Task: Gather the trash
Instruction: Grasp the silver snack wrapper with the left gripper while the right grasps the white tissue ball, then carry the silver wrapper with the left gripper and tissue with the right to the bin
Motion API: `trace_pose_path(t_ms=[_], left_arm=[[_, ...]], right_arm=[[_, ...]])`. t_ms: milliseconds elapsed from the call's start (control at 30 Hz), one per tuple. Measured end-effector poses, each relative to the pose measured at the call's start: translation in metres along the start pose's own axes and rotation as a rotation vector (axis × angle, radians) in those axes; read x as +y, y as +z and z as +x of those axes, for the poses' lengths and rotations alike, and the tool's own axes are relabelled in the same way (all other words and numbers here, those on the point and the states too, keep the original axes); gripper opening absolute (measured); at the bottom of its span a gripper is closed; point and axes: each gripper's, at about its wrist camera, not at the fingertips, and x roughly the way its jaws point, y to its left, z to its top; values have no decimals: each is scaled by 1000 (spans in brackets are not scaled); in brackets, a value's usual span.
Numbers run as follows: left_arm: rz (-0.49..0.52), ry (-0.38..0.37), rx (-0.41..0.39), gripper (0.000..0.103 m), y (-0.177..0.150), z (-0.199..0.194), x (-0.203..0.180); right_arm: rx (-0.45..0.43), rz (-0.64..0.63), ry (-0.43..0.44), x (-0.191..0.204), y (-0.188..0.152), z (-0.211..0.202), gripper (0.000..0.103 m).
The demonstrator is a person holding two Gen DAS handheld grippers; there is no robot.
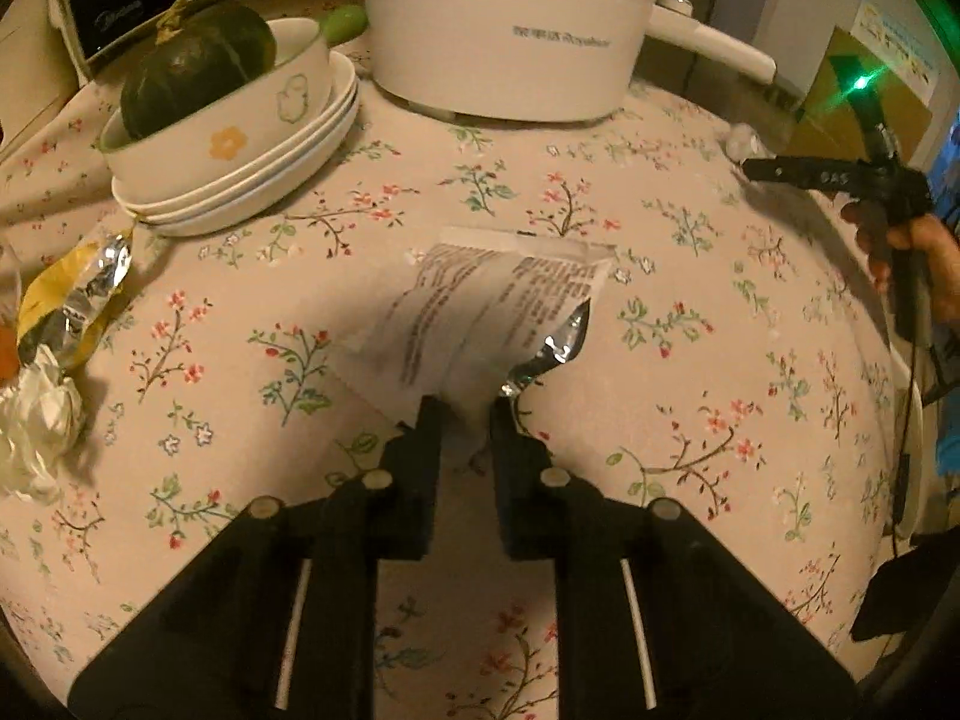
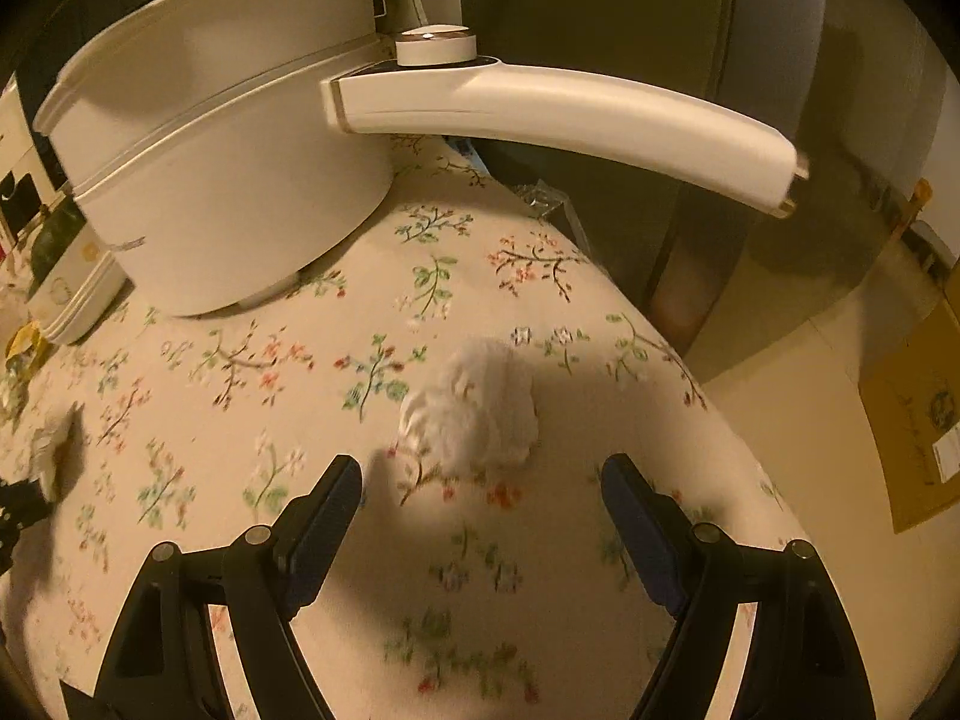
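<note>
A white printed wrapper (image 1: 480,306) with a silver foil inside lies on the floral tablecloth (image 1: 690,420) at the middle of the left wrist view. My left gripper (image 1: 468,414) is shut on its near edge, which bunches up between the two pads. A crumpled white tissue ball (image 2: 474,408) sits near the table's right edge. My right gripper (image 2: 480,474) stands open just short of it, a finger on each side and nothing between them. The left wrist view shows the same tissue (image 1: 741,141) and right gripper (image 1: 774,170) at far right, held by a hand (image 1: 918,258).
A white electric pot (image 1: 504,30) with a long handle (image 2: 570,114) stands at the back. A bowl holding a dark green squash (image 1: 192,66) sits on stacked plates (image 1: 252,180) at back left. A yellow foil wrapper (image 1: 72,300) and crumpled white paper (image 1: 36,426) lie at left.
</note>
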Motion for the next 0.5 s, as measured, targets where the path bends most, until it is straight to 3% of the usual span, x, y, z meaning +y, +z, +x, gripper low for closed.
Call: trace_pose_path(t_ms=[167,200,233,333,500], left_arm=[[-37,6,-18,8,2,-2,2],[-41,7,-23,7,2,-3,2],[-47,8,-29,6,2,-4,2],[-63,14,-45,3,2,-8,3],[-87,13,-58,3,-2,-17,2]], right_arm=[[-34,-3,-4,3,4,11,82],[-41,-5,-2,5,5,12,73],[-47,-12,3,7,6,13,57],[-60,-34,2,12,8,12,34],[-88,-63,25,17,0,-10,33]])
